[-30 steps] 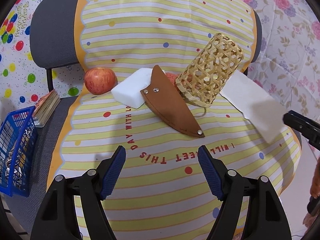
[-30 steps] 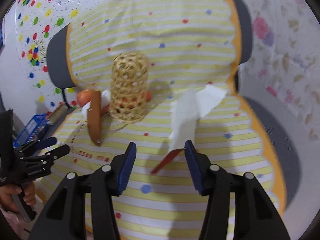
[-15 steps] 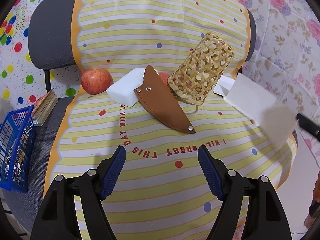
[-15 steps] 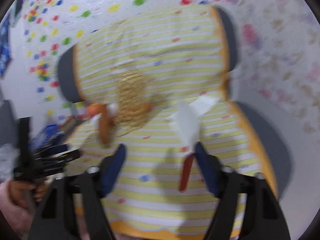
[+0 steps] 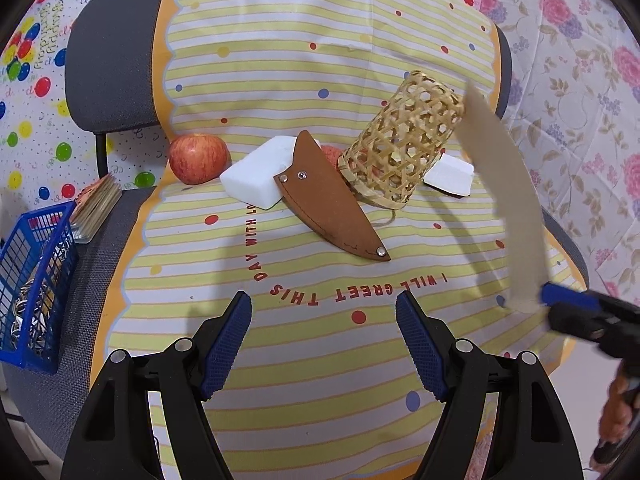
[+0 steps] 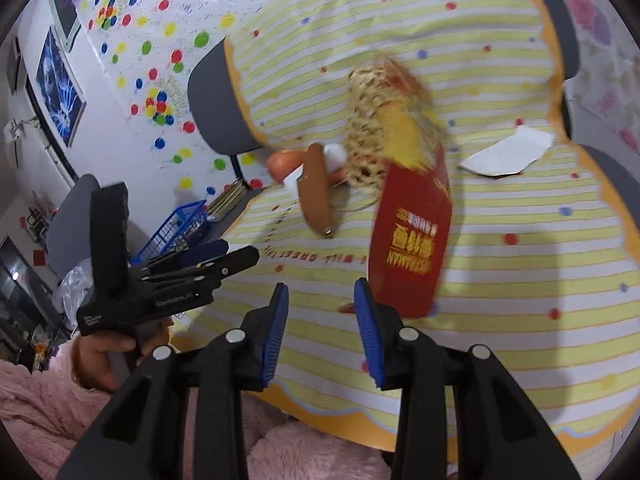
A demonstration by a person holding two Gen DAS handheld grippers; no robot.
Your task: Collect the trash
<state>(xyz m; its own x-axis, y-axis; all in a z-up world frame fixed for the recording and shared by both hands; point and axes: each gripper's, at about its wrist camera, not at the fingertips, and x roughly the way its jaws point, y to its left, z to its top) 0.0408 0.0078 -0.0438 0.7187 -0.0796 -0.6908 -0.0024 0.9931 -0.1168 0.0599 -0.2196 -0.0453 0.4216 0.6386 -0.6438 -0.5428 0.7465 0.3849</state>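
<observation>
A flat red paper wrapper (image 6: 410,236) with yellow print hangs in the air by my right gripper (image 6: 320,334). In the left wrist view its pale back side (image 5: 504,200) stands up from that gripper (image 5: 576,312). The wrapper's lower edge touches the right finger; the jaws stand apart, and I cannot tell if they grip it. A torn white paper scrap (image 6: 506,154) lies on the yellow striped cloth (image 5: 320,360) beside a woven bamboo basket (image 5: 400,152). My left gripper (image 5: 324,344) is open and empty above the cloth's front part.
A brown leather sheath (image 5: 332,204), a white block (image 5: 256,176) and a red apple (image 5: 198,158) lie left of the basket. A blue wire basket (image 5: 32,284) and a stack of cards (image 5: 96,208) sit on the grey chair seat at the left.
The right gripper has lifted the wrapper off the cloth and swung it upright and leftward. The white scrap stays by the basket. The left gripper has barely moved.
</observation>
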